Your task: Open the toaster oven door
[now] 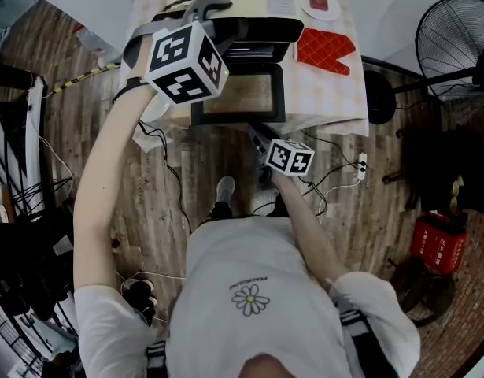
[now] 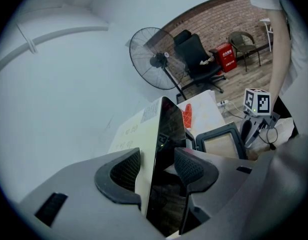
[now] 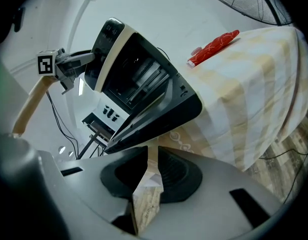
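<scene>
Right gripper (image 3: pixel 149 156) sits just under the front edge of the door (image 1: pixel 238 93), which already lies dropped flat, glass up, jutting past the table edge. The oven (image 1: pixel 257 34) stands at the front of the cloth (image 1: pixel 328 93). The task looks as good as done.

The main risk, I judge, is weight on that door. A knock or pull from the right gripper would lever the oven forward, since the door overhangs the table. The second risk is the cloth hanging just behind the right jaws. If they nip it and the hand draws off, the cloth could drag the oven and the red mitt (image 1: pixel 324 50) with it.

The right jaws are nearly together, with a thin slit between the pads. Only cloth and floor show through it, so it grips nothing, and I cannot tell whether its tips touch the door.

Left gripper (image 2: pixel 156 166) has its jaws wide, astride the oven's top rear corner. One pad is on the cream wall and the other on the dark face, and it appears to be bracing the oven. That corner is smooth, so the brace could slide off if the oven tips.
</scene>
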Demonstrator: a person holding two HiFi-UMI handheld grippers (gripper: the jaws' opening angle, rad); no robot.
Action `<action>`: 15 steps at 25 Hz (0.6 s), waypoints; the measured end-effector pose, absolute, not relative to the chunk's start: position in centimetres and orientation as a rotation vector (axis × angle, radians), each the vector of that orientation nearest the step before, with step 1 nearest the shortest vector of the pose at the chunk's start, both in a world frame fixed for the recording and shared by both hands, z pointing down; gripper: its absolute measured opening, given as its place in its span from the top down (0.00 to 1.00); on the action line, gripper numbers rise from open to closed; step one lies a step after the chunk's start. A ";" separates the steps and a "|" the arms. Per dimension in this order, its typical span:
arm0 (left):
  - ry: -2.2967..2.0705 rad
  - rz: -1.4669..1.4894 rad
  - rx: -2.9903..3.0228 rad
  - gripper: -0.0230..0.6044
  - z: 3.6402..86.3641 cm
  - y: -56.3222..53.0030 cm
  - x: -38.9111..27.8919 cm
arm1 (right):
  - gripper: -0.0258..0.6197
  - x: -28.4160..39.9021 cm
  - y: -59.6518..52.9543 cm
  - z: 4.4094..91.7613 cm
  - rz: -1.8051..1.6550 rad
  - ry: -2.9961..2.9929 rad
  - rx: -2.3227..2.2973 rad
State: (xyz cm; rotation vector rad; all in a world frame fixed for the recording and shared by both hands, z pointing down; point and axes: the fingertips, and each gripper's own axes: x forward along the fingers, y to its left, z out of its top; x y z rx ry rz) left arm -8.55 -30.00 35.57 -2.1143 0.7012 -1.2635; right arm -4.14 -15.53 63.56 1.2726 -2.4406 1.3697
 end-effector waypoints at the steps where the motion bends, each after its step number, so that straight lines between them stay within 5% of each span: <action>1: 0.703 -1.263 -2.114 0.61 35.6 -30.0 -8.5 | 0.87 -4.0 -15.4 63.7 1.365 -2.435 1.271; 15: 0.717 -1.262 -2.139 0.61 35.5 -30.1 -8.5 | 0.87 0.3 -16.5 56.2 1.113 -2.534 1.388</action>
